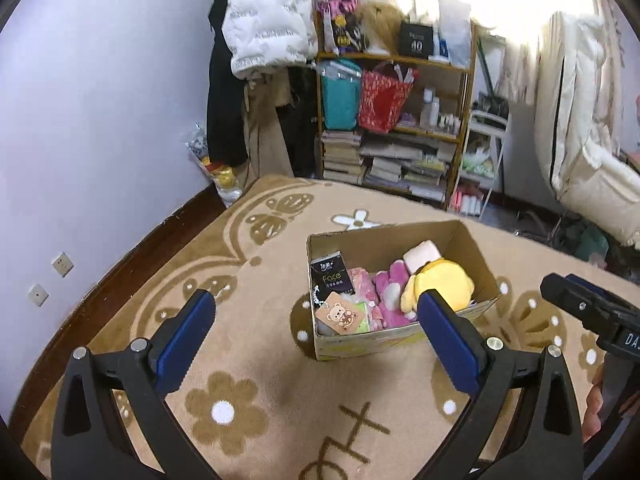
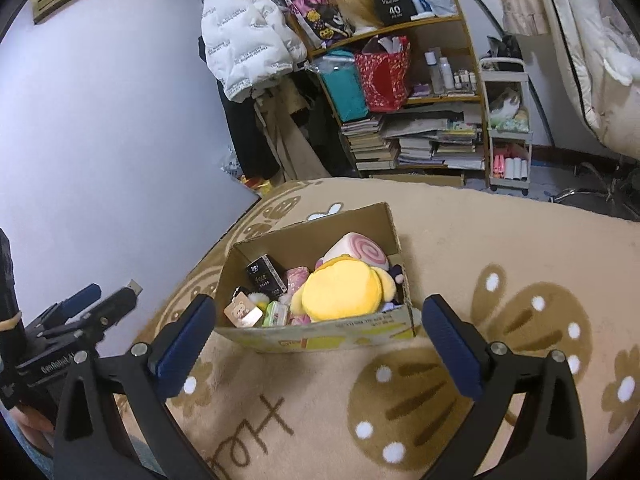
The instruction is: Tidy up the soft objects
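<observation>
Across the lower half of both frames spreads a tan carpet (image 2: pixel 460 248) patterned with brown flowers and butterflies. Along the top of each frame stands a wooden bookshelf (image 1: pixel 400 120) crammed with stacked books, a red bag and a teal bundle, and to its left a white puffer jacket (image 2: pixel 244 36) hangs against the wall.

At the centre of each frame an open cardboard box (image 1: pixel 400 338) sits on the carpet. Inside it, toward the right, lies a yellow plush toy (image 2: pixel 344 290), the largest item in the box. Behind that, against the far wall of the box, rests a pink swirl cushion (image 2: pixel 362 252). In the left-wrist view a pink plush (image 1: pixel 390 290) lies just left of the yellow one. A black tissue pack (image 1: pixel 332 274) leans in the box's left corner, with a small bear tag (image 1: pixel 340 314) in front of it near the front wall.

The left hand-held gripper (image 1: pixel 316 336) is spread wide, holding nothing, its blue pads framing the box from in front. The right hand-held gripper (image 2: pixel 318 338) is likewise wide apart and empty, its fingers flanking the box's front corners in the frame.
</observation>
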Demonstrator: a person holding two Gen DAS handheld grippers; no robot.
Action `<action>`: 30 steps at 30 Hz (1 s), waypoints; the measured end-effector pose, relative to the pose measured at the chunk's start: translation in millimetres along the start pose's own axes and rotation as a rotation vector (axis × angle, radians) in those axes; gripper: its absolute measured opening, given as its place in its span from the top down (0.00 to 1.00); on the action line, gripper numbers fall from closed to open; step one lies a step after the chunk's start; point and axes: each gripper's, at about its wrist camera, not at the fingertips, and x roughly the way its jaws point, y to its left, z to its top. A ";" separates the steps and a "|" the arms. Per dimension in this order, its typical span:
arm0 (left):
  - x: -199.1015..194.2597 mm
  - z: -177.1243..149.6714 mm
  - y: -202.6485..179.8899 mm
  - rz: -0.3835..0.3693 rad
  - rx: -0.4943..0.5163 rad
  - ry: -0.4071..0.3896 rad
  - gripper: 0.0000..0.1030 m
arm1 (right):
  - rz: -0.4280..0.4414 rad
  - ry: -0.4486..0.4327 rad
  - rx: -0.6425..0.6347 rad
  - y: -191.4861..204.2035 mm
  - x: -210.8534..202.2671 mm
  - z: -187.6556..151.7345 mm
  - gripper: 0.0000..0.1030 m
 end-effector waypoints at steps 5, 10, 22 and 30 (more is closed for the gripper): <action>-28.3 -10.7 5.5 0.001 -0.016 -0.071 0.03 | -0.002 -0.036 -0.044 11.1 -21.0 -4.3 0.00; -53.2 -23.7 7.8 0.009 -0.039 -0.123 0.03 | 0.011 -0.088 -0.087 23.0 -43.0 -12.3 0.00; -88.2 -57.6 17.2 0.066 -0.066 -0.196 0.03 | 0.019 -0.192 -0.171 27.9 -67.0 -53.4 0.00; -82.4 -80.8 6.6 0.074 -0.047 -0.229 0.03 | -0.043 -0.297 -0.213 23.2 -78.9 -83.2 0.00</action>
